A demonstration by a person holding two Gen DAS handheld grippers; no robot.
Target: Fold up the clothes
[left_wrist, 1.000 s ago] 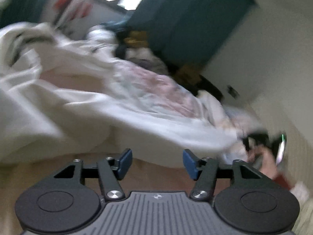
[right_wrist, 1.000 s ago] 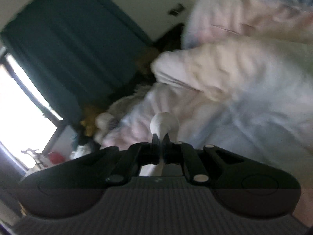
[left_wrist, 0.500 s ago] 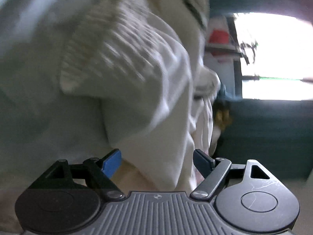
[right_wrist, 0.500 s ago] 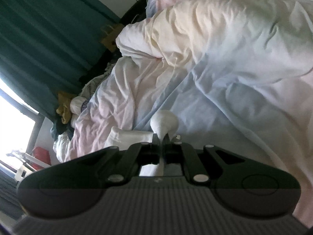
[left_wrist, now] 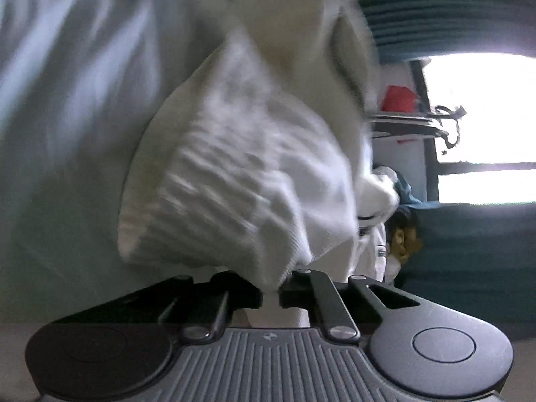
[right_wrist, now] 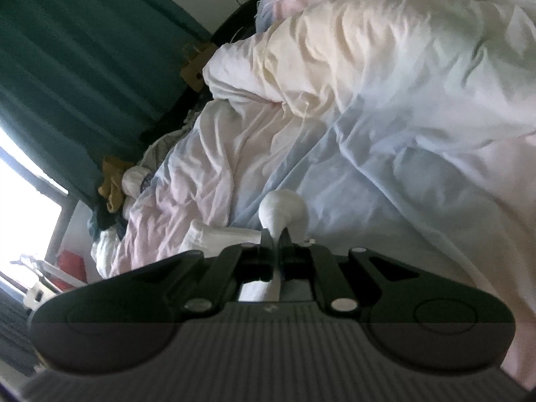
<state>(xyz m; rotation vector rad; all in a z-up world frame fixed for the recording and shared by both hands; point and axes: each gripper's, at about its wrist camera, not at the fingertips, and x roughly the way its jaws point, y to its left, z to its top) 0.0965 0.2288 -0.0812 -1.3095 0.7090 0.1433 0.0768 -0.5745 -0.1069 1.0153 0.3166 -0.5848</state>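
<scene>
Now we hold both grippers angled downward toward the bed, each view tilted so the room leans sideways. Our left gripper (left_wrist: 270, 293) is clenched on the garment (left_wrist: 241, 181), a white ribbed knit, whose lower edge is pinched between the jaws. The knit rises from the grip and spreads up and to the left, filling the middle of the left view; its long axis runs from the jaws toward the top of the frame, where it is cut off. Motion blur smears its surface, so we cannot make out its full shape or which part of it we hold. Our right gripper (right_wrist: 275, 239) is also clenched, on a small bunch of white cloth (right_wrist: 284, 208) that bulges out rounded just beyond the fingertips. A narrow strip of it runs back between the jaws toward the camera. Whether this cloth is the same garment we cannot tell. Beyond it lies the crumpled duvet (right_wrist: 385, 107), pale with pink and blue tints. Teal curtains (right_wrist: 67, 67) hang behind, beside a bright window (left_wrist: 485, 127) that is washed out.
</scene>
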